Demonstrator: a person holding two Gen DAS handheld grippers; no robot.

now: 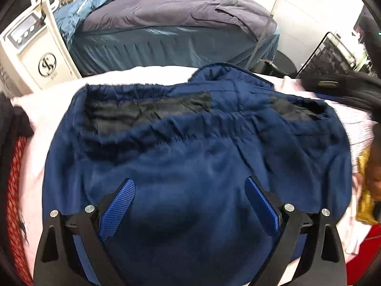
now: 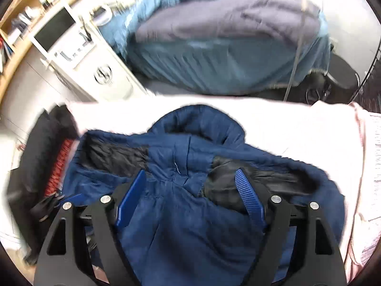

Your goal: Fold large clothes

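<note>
Between the spread fingers of the left gripper [image 1: 190, 205], navy jacket [image 1: 190, 147] fills the gap, nothing pinched. Right gripper [image 2: 190, 197] also gapes wide, over the collar. Jacket lies flat on the pink sheet [image 1: 47, 109], hem band running side to side ahead; blue bed [image 1: 166, 35] sits well beyond.

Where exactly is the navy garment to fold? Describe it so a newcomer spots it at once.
Start at the pale pink sheet covering the work surface in front of the blue bed. The navy garment lies spread across its middle, under both open tools. Only it shows black lining inside; the neighbours are a red-patterned cloth and something yellow.
</note>
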